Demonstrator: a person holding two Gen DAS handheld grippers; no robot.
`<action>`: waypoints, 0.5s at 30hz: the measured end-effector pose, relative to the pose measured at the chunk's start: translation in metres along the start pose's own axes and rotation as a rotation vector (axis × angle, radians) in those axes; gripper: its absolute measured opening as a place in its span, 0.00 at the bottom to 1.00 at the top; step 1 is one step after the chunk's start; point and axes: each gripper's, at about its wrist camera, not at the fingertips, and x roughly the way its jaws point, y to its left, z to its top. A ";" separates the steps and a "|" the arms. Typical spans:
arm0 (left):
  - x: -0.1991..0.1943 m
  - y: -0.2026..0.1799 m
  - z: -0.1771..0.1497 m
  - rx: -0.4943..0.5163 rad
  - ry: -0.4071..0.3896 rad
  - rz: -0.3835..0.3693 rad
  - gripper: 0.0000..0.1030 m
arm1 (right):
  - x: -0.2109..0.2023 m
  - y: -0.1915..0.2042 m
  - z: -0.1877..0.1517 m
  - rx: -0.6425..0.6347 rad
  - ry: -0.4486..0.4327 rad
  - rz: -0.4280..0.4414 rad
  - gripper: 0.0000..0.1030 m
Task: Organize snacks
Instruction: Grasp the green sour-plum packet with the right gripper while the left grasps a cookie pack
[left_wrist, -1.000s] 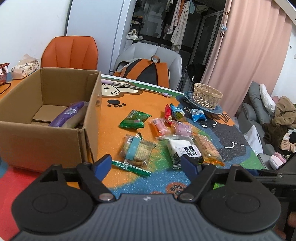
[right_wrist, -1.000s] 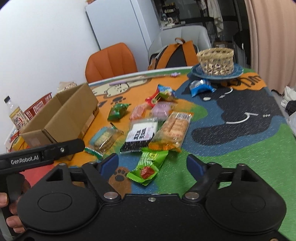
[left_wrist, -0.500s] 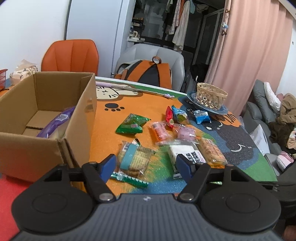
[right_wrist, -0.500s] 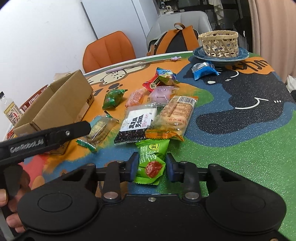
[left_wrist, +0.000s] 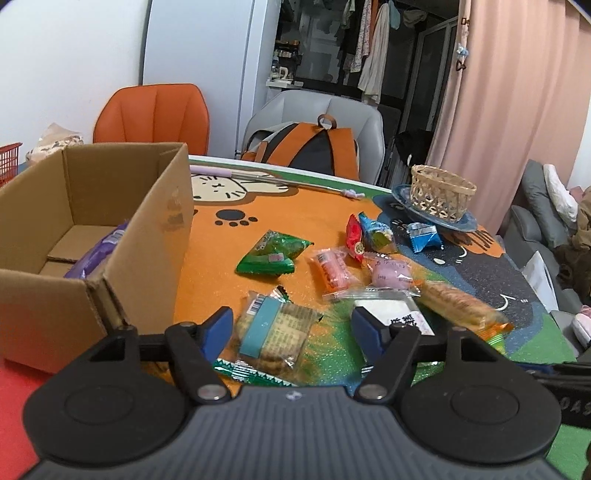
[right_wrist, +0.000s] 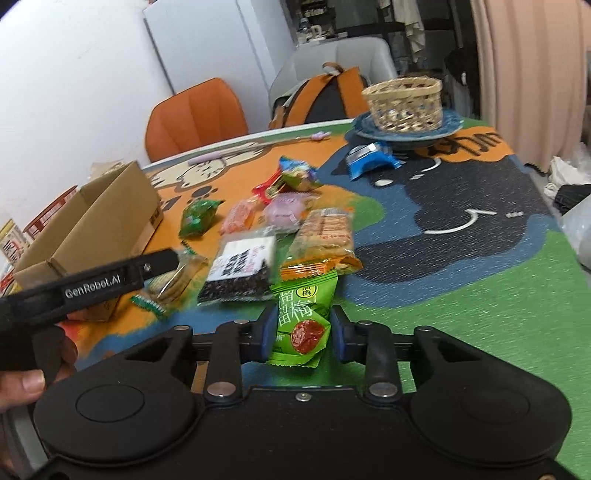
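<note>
My right gripper (right_wrist: 301, 332) is shut on a green plum snack packet (right_wrist: 301, 314), held just above the mat at the near edge of the pile. My left gripper (left_wrist: 291, 328) is open and low over the mat. A clear biscuit packet with a blue label (left_wrist: 273, 332) lies between its fingers, untouched by the pads. A thin green stick packet (left_wrist: 251, 371) lies just under it. The open cardboard box (left_wrist: 92, 221) stands to the left with a purple packet (left_wrist: 107, 247) inside. Several more snacks lie spread on the mat, among them a green packet (left_wrist: 273, 254) and a cracker packet (right_wrist: 325, 236).
A woven basket (left_wrist: 439, 192) sits on a blue plate at the far right of the table. An orange chair (left_wrist: 155, 114) and a grey chair with a backpack (left_wrist: 314, 147) stand behind the table. In the right wrist view a hand (right_wrist: 22, 380) holds the left gripper's body.
My right gripper has closed on the green plum packet, which lay loose between open fingers. My left gripper has moved forward and lower toward the biscuit packet, its jaws a little narrower.
</note>
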 end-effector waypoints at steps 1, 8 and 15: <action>0.002 -0.001 -0.001 0.000 0.002 0.001 0.69 | -0.001 -0.002 0.000 0.005 -0.003 -0.006 0.30; 0.013 -0.003 -0.007 0.018 0.007 0.047 0.69 | -0.003 -0.009 -0.002 0.020 -0.011 -0.035 0.30; 0.019 0.006 -0.016 0.010 0.049 0.051 0.66 | -0.001 -0.006 -0.006 0.012 -0.001 -0.038 0.30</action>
